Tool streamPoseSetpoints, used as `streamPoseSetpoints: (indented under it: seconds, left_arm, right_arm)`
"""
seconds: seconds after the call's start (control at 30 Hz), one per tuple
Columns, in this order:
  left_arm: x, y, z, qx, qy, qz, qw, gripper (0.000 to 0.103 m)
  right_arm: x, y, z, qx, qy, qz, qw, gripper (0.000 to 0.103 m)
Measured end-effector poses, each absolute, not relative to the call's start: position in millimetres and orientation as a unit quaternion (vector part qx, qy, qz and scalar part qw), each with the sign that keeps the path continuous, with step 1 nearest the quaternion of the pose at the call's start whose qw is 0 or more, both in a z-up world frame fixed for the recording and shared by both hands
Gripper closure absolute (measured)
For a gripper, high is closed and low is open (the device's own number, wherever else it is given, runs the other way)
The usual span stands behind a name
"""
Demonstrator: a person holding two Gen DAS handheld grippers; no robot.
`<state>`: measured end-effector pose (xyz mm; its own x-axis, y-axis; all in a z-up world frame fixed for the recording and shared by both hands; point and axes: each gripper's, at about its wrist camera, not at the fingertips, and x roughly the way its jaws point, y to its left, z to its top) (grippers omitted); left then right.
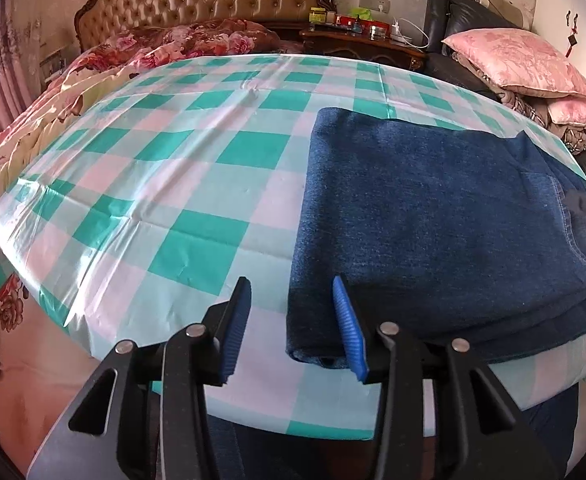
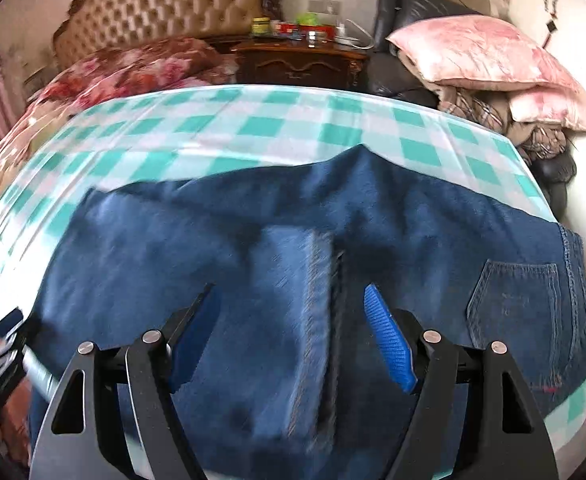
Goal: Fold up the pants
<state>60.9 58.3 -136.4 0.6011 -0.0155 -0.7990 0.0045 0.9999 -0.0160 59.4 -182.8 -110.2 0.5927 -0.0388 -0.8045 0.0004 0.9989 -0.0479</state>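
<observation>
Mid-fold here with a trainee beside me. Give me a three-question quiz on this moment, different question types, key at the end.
1. True or false: the left gripper is clamped on the jeans.
2. Multiple choice: the jeans lie on a (A) bare wooden table, (B) green-and-white checked tablecloth, (C) floral quilt.
3. Fill in: in the right wrist view, the denim feature to the right of the right gripper is a back ____.

Key: 1 false, both grippers are open and hold nothing; 2 B; 3 pocket.
</observation>
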Motion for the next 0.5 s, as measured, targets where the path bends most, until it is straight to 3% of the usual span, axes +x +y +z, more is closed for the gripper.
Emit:
streamPoseSetpoints:
  seconds: [0.23,0.5]
  left_arm:
    - [51.6,51.6,-112.7,-0.001,0.408,-0.009,0.913,0.06]
    - [51.0,53.8,-116.7,-0.009,0.412,-0.012,0.911,0.061]
  right_arm:
    - [50.2,-175.9,-147.1,-0.032,0.495,-0.012,0.868,0.032]
    - [44.3,-181.6,-152.6,-0.022,0.489,-0.008,0.872,0.031]
